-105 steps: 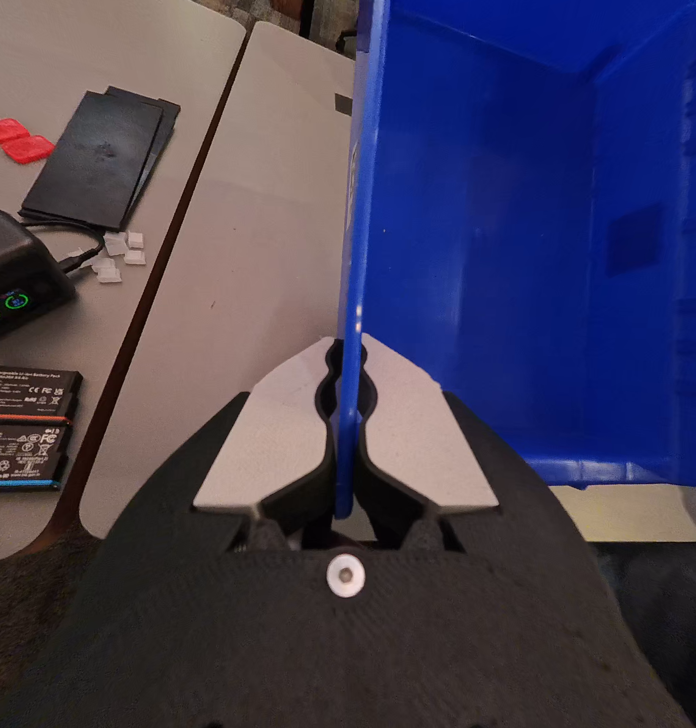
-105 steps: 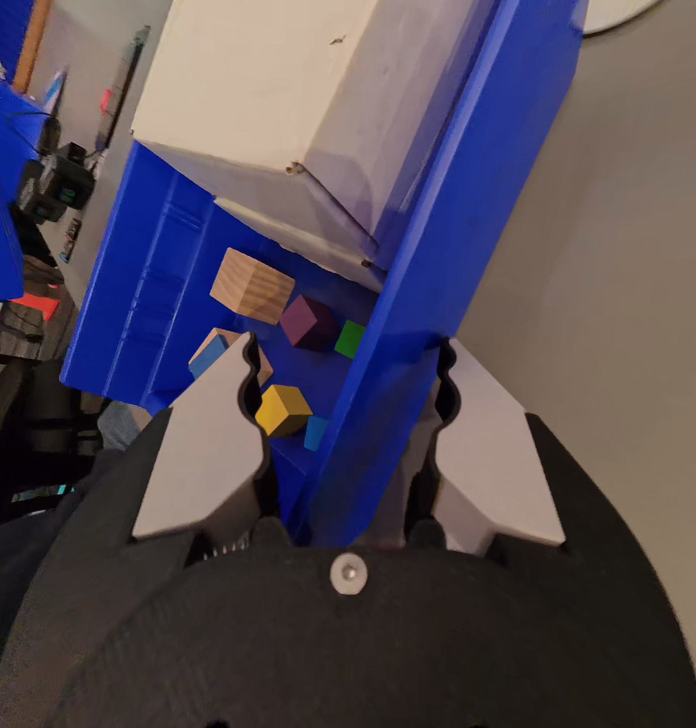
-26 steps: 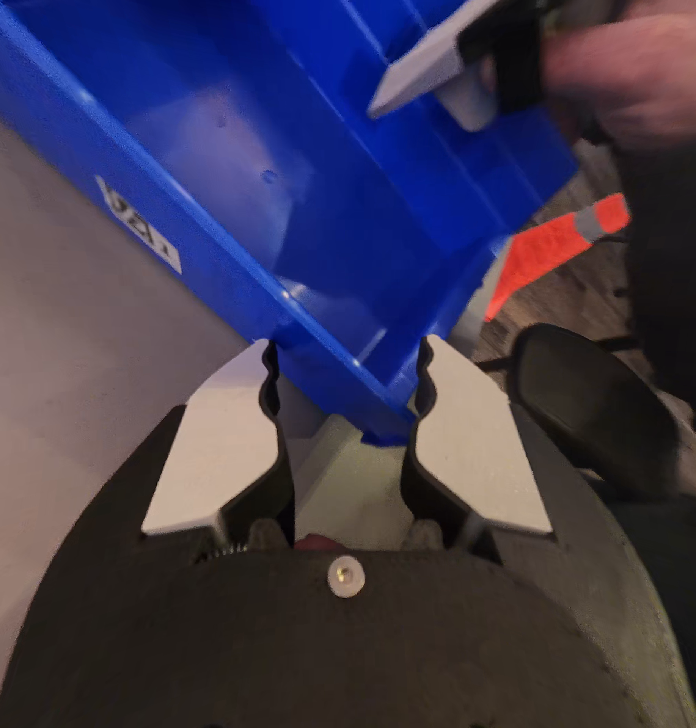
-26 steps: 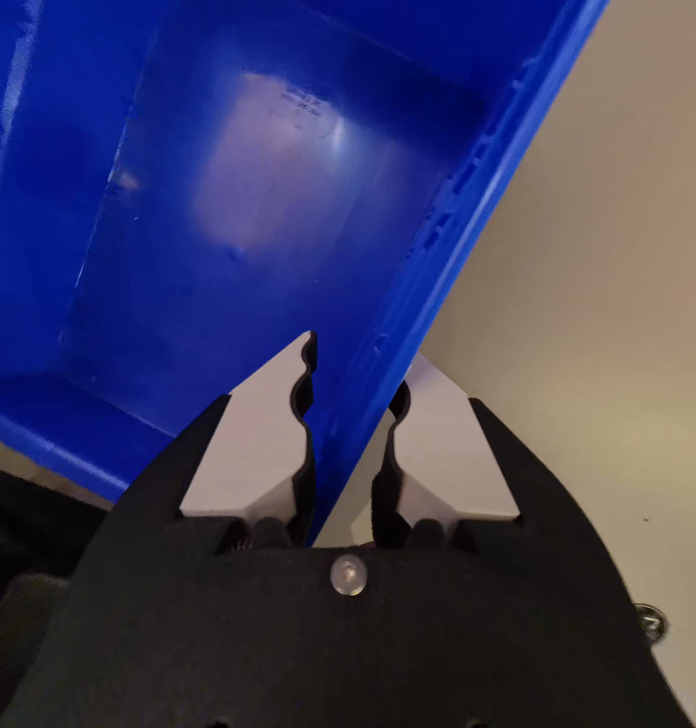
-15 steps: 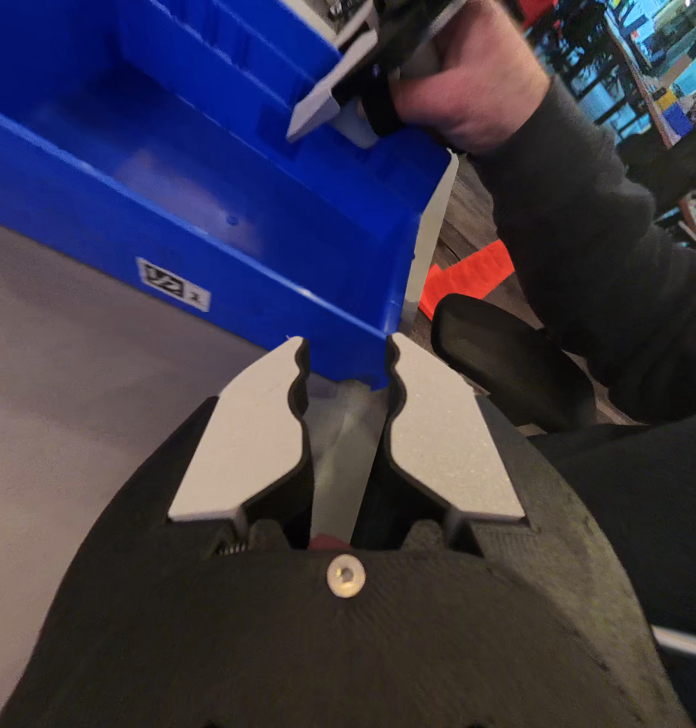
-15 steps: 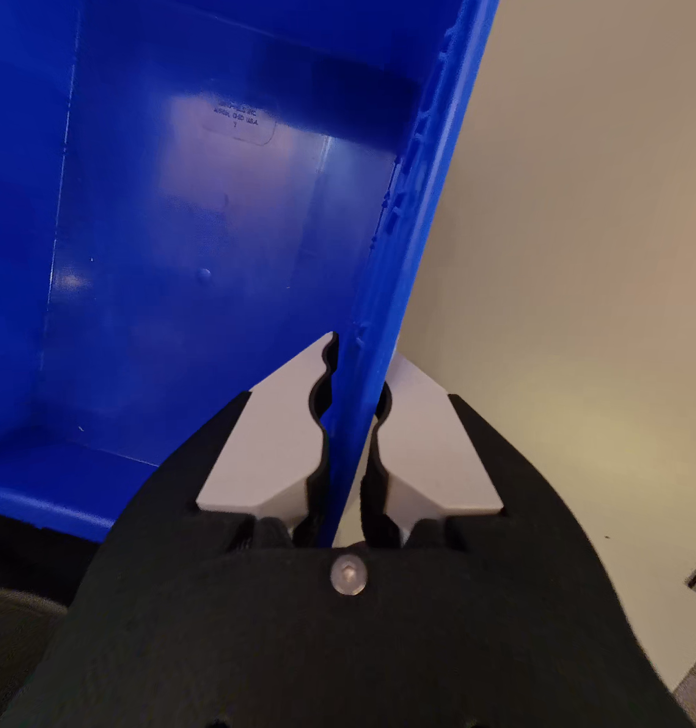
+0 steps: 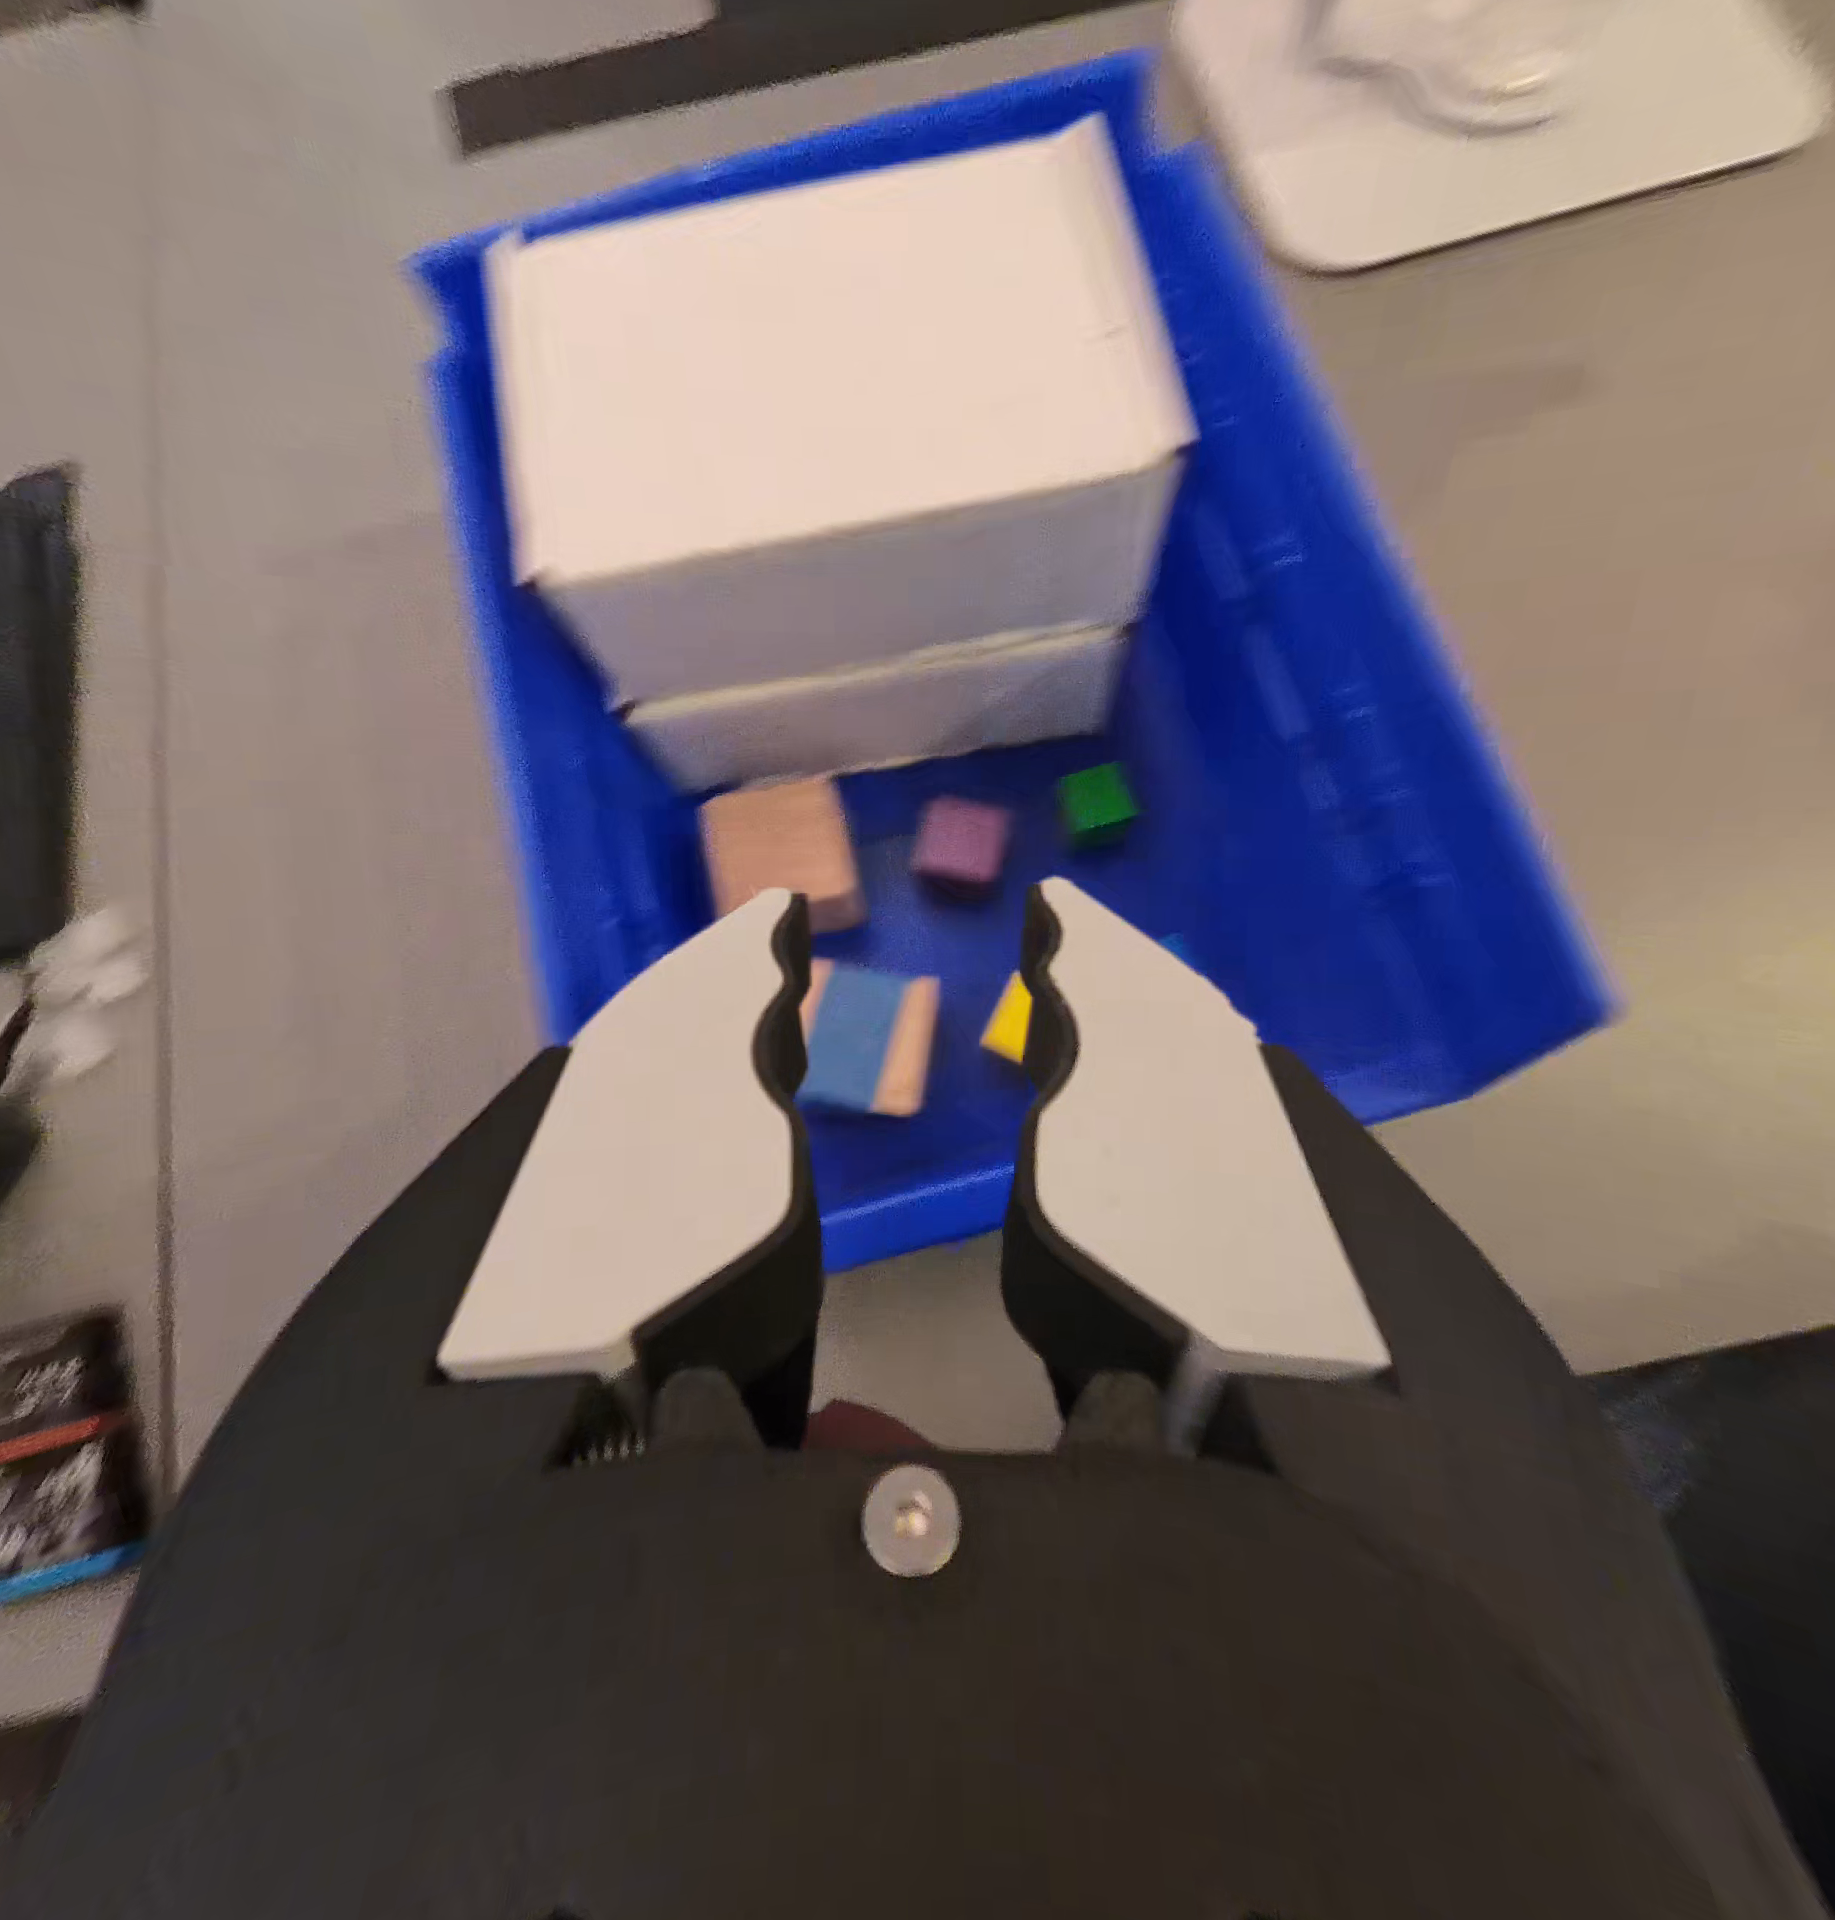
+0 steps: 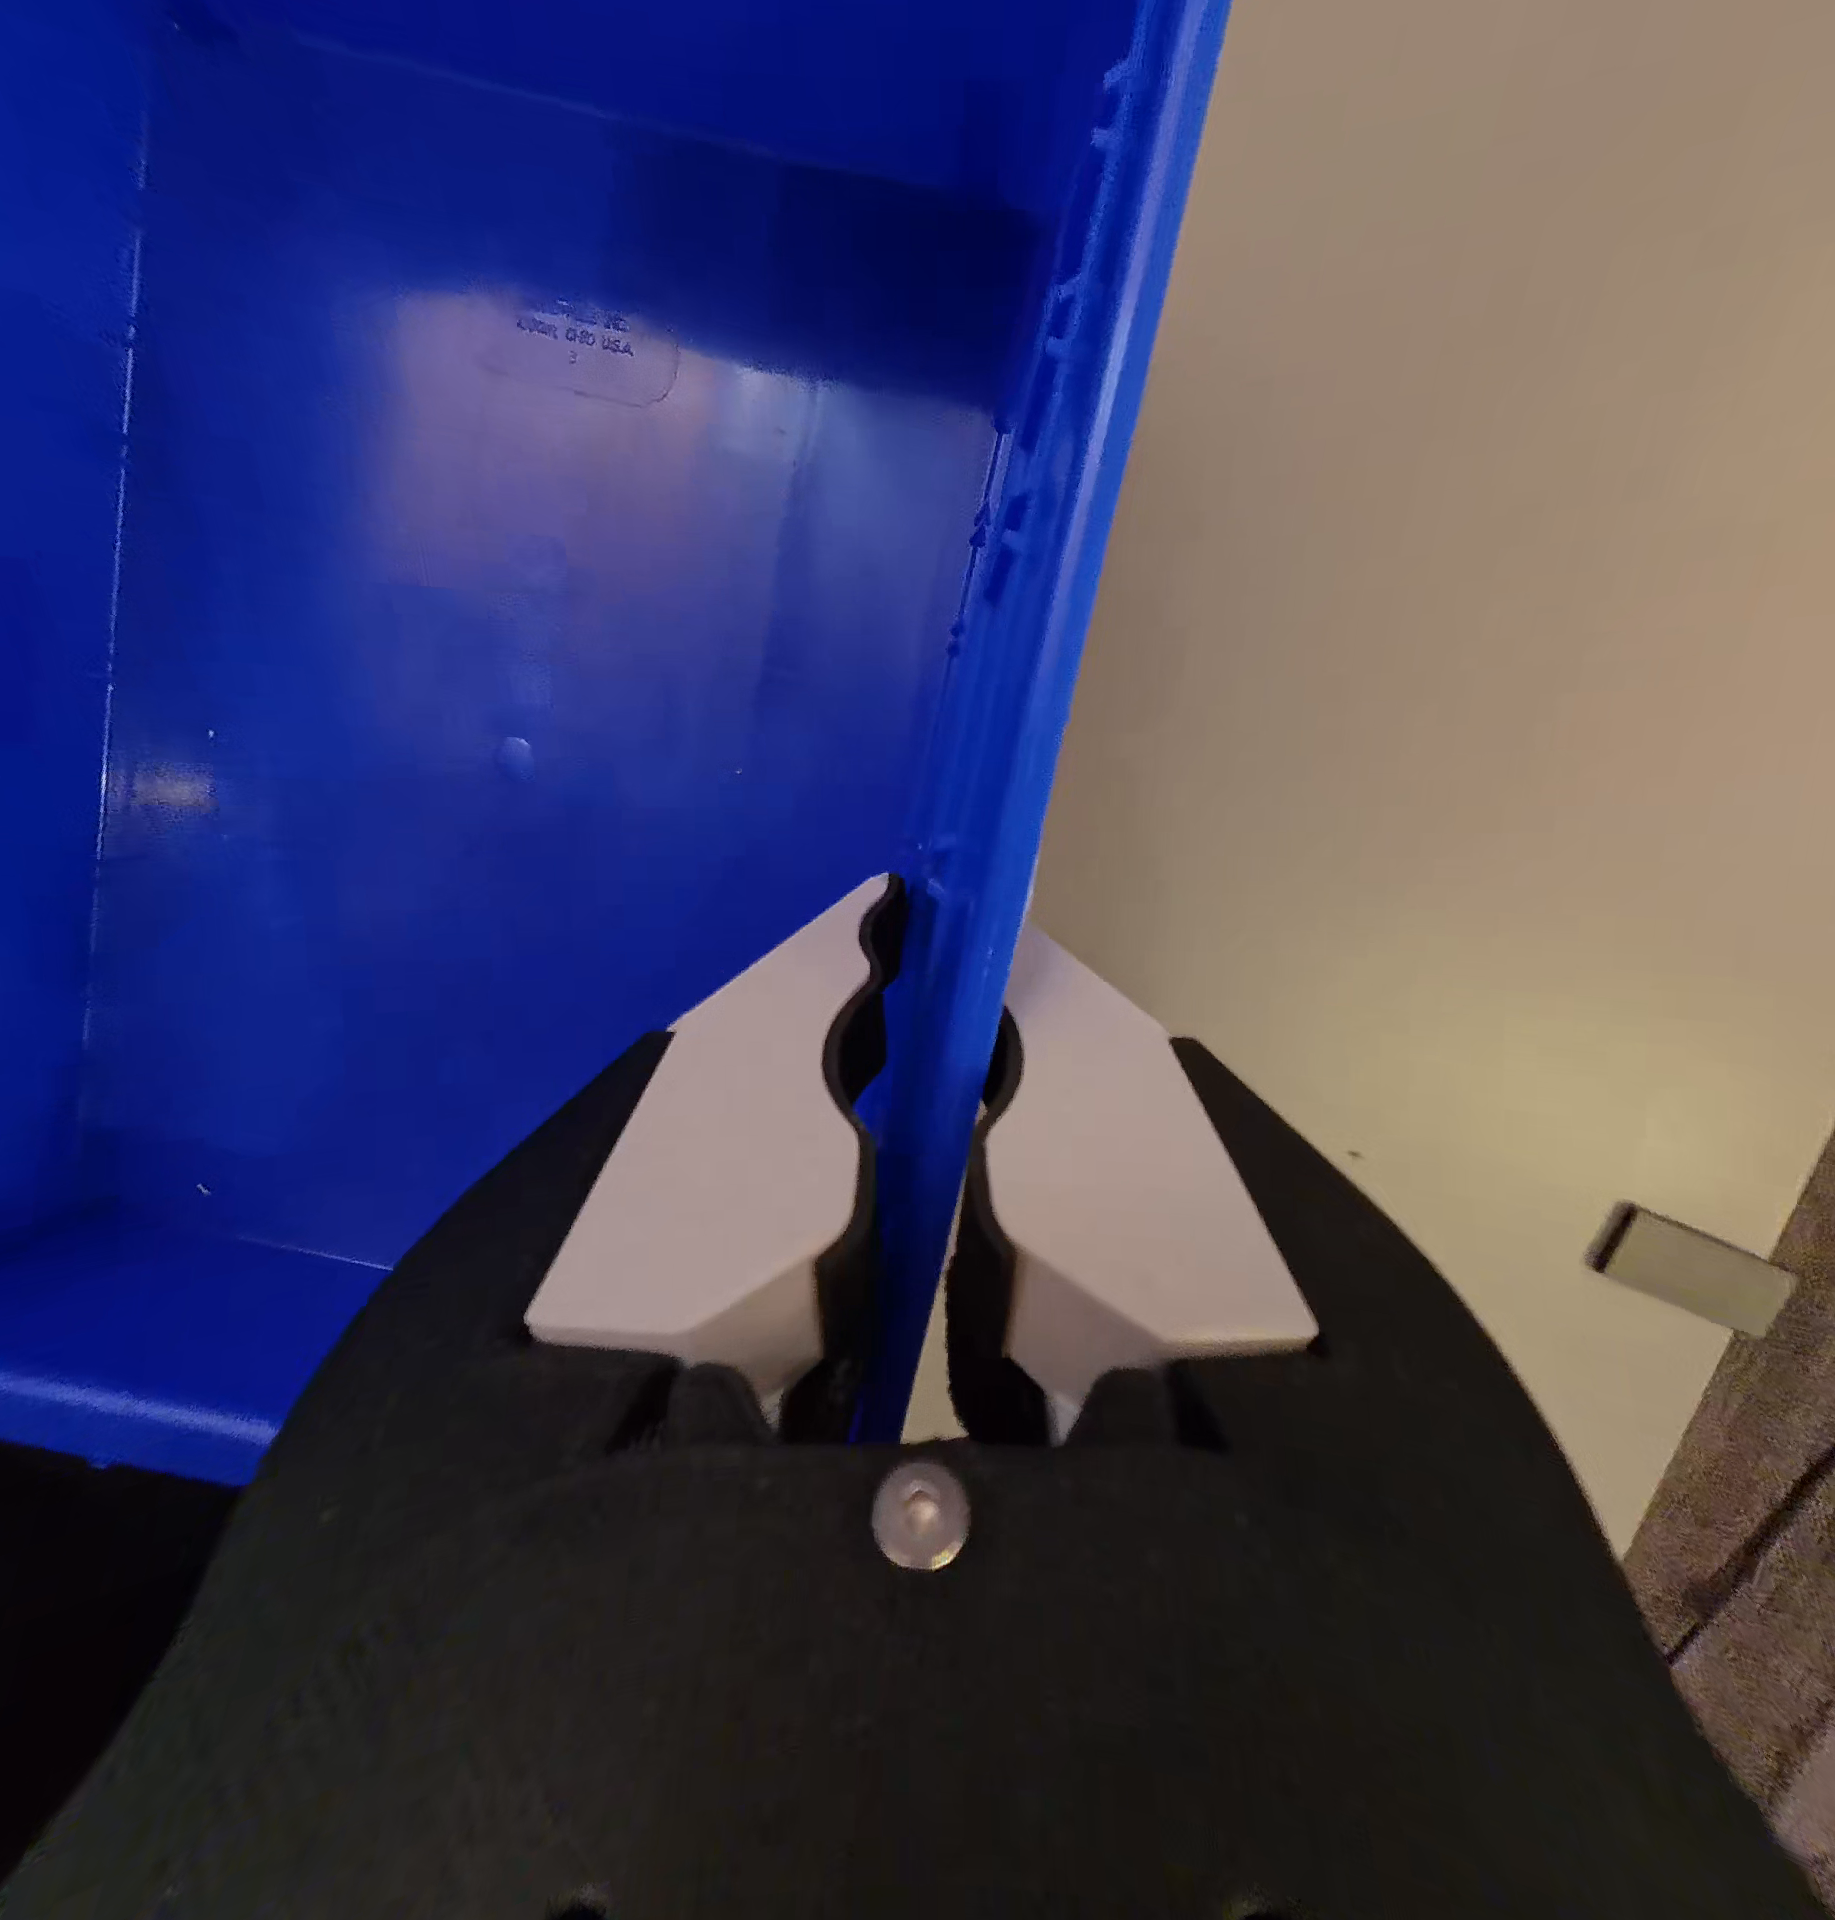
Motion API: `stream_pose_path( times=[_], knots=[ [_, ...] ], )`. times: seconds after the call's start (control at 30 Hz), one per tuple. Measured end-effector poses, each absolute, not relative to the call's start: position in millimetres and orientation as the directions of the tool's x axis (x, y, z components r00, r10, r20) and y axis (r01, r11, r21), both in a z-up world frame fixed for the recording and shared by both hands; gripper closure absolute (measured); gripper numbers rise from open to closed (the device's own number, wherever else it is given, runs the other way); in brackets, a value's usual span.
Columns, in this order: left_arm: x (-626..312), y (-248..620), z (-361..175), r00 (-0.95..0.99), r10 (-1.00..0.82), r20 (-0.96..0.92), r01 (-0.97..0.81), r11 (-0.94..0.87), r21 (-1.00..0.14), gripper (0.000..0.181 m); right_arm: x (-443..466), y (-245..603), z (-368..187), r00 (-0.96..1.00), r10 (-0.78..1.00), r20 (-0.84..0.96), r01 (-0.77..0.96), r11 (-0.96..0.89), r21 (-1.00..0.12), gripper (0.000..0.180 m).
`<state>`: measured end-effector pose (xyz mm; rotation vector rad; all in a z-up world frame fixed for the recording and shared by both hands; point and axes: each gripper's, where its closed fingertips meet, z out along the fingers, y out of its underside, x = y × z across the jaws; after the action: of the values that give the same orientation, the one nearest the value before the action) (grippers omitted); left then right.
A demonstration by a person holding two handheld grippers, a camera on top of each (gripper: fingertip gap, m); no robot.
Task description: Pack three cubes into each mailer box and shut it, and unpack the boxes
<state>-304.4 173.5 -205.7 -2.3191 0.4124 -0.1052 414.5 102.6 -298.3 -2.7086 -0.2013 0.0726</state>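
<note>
- Left tongs [image 7: 908, 940]: pale grey finger plates, black wavy inner edges, black textured body, silver screw.
- Bin [image 7: 1412, 831] under them: bright blue.
- Two stacked mailer boxes [image 7: 830, 416] in that bin: plain white.
- Cubes on the bin floor: natural wood with visible grain [image 7: 780, 868]; purple [image 7: 960, 844]; green [image 7: 1097, 800]; blue face with tan wood edges [image 7: 868, 1042]; yellow [image 7: 1008, 1020].
- Bench [image 7: 300, 623]: matte grey.
- Right tongs [image 8: 944, 920]: same grey and black.
- Second bin [image 8: 477, 623]: glossy blue, whitish glare patches.
- Bench beside it [image 8: 1464, 623]: beige.
</note>
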Motion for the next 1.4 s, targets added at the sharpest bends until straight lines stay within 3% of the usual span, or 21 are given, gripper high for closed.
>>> stream_pose_path(
  times=[0.1,0.17,0.23,0.3,0.47,0.63,0.93,1.4],
  knots=[
    [-354,170,-233,0.969,-0.245,-0.035,-0.212,-0.750,-0.627,0.139,428,98,-298,0.992,0.122,-0.030,0.098,-0.903,-0.419,0.177],
    [-361,172,-244,0.969,-0.245,0.018,-0.180,-0.759,-0.626,0.167,436,96,-298,0.994,0.107,-0.020,0.089,-0.904,-0.419,0.176],
    [-359,176,-249,0.968,-0.244,0.064,-0.151,-0.762,-0.630,0.171,443,95,-298,0.996,0.091,-0.024,0.073,-0.904,-0.421,0.176],
    [-360,178,-251,0.969,-0.245,0.018,-0.184,-0.774,-0.606,0.162,450,94,-298,0.997,0.078,-0.018,0.063,-0.904,-0.422,0.176],
    [-383,182,-223,0.983,-0.178,-0.051,-0.164,-0.707,-0.688,0.140,465,90,-298,0.998,0.060,-0.016,0.048,-0.901,-0.431,0.176],
    [-394,178,-264,0.982,-0.189,-0.024,-0.168,-0.800,-0.576,0.133,473,92,-298,0.998,0.063,-0.009,0.053,-0.896,-0.440,0.176],
    [-384,182,-298,0.973,-0.212,0.087,-0.140,-0.850,-0.507,0.175,484,95,-299,0.997,0.073,0.001,0.066,-0.895,-0.442,0.176],
    [-426,160,-298,0.983,-0.153,0.106,-0.074,-0.846,-0.527,0.176,494,100,-299,0.996,0.087,0.012,0.083,-0.894,-0.440,0.175]
  ],
)
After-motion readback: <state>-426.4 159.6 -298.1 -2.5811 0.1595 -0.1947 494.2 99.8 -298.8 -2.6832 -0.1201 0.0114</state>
